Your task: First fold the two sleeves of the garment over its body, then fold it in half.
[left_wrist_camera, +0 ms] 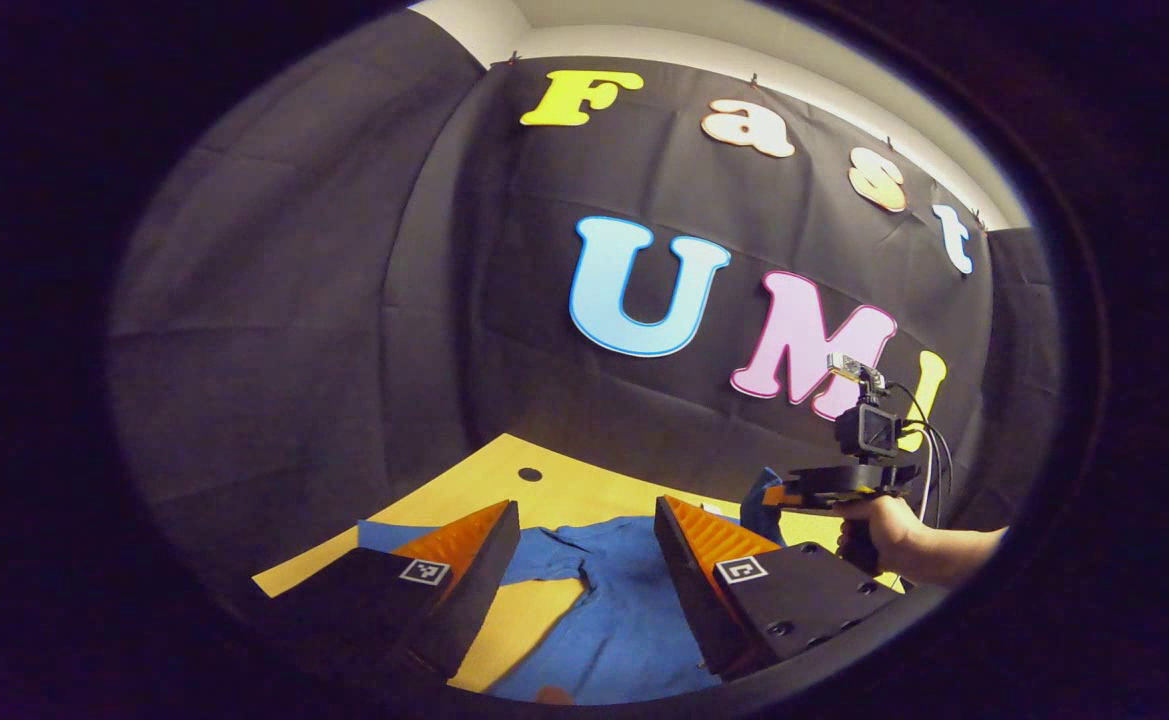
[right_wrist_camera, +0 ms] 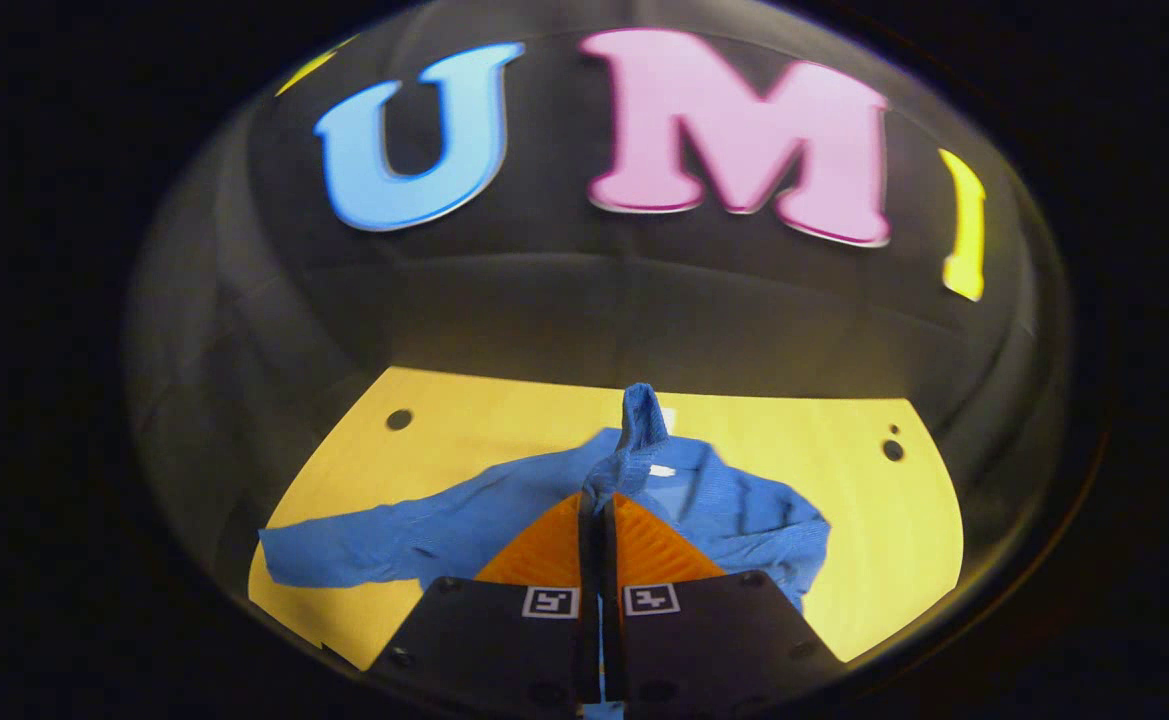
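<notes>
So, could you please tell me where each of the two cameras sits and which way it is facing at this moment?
Left gripper view: rides on the left gripper, raised over the table, facing the booth wall; its open fingers frame the blue garment, with the right gripper and a hand beyond.
Right gripper view: rides on the right gripper, looking along the table; its fingers pinch a lifted fold of the garment.
Shared: garment, table, wall.

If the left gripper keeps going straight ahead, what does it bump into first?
Probably the blue shirt lying on the yellow table, right ahead between the left gripper's open jaws. Depth is hard to judge.
</notes>
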A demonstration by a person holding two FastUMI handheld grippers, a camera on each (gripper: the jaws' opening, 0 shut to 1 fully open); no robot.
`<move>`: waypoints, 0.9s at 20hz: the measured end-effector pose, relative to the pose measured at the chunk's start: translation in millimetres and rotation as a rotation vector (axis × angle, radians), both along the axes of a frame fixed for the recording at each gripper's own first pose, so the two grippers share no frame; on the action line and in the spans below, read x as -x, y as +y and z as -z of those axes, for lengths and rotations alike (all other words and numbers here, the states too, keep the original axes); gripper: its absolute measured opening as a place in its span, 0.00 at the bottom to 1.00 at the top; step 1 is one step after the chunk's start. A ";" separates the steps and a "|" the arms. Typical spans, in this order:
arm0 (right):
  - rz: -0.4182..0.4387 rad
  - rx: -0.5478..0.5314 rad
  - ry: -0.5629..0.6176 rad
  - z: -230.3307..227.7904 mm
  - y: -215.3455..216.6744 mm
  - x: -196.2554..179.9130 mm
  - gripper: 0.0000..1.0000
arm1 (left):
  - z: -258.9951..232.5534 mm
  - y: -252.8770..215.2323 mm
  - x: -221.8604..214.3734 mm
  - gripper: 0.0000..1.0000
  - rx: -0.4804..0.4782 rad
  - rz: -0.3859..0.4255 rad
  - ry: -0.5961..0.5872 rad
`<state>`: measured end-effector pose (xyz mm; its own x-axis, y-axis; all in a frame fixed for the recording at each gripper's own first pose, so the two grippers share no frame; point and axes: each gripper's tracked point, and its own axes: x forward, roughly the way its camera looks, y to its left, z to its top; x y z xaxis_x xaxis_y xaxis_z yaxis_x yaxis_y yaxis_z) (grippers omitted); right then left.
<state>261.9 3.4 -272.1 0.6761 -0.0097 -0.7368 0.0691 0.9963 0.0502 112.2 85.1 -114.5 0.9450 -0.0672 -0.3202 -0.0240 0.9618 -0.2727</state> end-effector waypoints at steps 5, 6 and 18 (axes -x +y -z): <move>-0.090 0.065 0.127 76.0 83.9 8.7 0.03 | 21.9 58.0 9.7 0.76 0.003 -0.161 0.050; -0.078 0.073 0.154 90.0 90.0 14.6 0.00 | 31.2 72.0 14.4 0.76 0.004 -0.188 0.061; -0.003 0.064 -0.103 10.0 51.7 28.3 0.93 | 172.7 145.1 -20.6 0.82 0.078 -0.088 0.442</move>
<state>233.6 55.1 -282.0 0.7481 -0.0523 -0.6615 0.0639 0.9979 -0.0066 132.8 230.3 -287.2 0.7217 -0.0330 -0.6914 -0.2352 0.9277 -0.2898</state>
